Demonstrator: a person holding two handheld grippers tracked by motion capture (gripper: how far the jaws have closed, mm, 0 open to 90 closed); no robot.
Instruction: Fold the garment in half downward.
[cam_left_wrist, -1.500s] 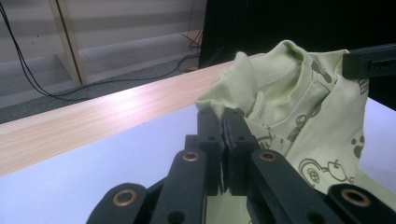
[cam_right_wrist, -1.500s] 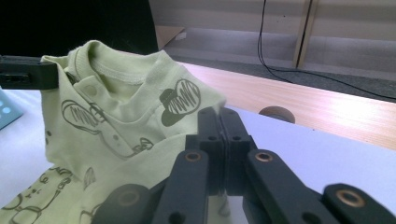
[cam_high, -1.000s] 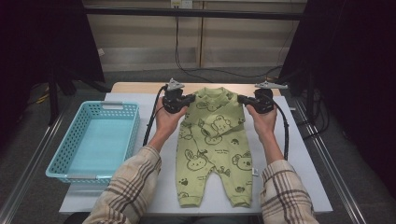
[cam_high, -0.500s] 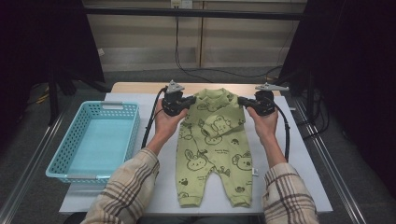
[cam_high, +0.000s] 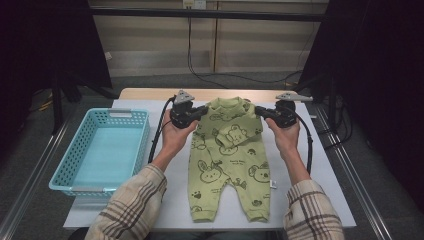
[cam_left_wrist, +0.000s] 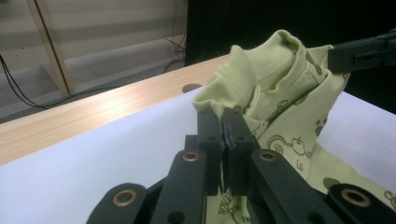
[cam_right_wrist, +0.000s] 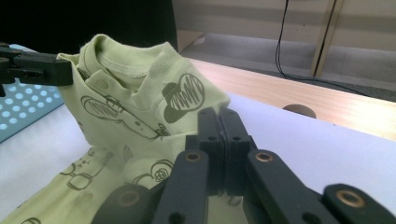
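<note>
Both tongs (cam_high: 202, 111) (cam_high: 261, 111) — clamped on romper (cam_high: 227, 150) shoulders

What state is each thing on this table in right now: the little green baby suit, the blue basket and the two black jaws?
Baby suit: legs flat on the table, shoulders pinched and lifted.
Left gripper: jaws shut on the baby suit at one shoulder.
Right gripper: jaws shut on the baby suit at the other shoulder.
Basket: upright, empty, beside the suit.
</note>
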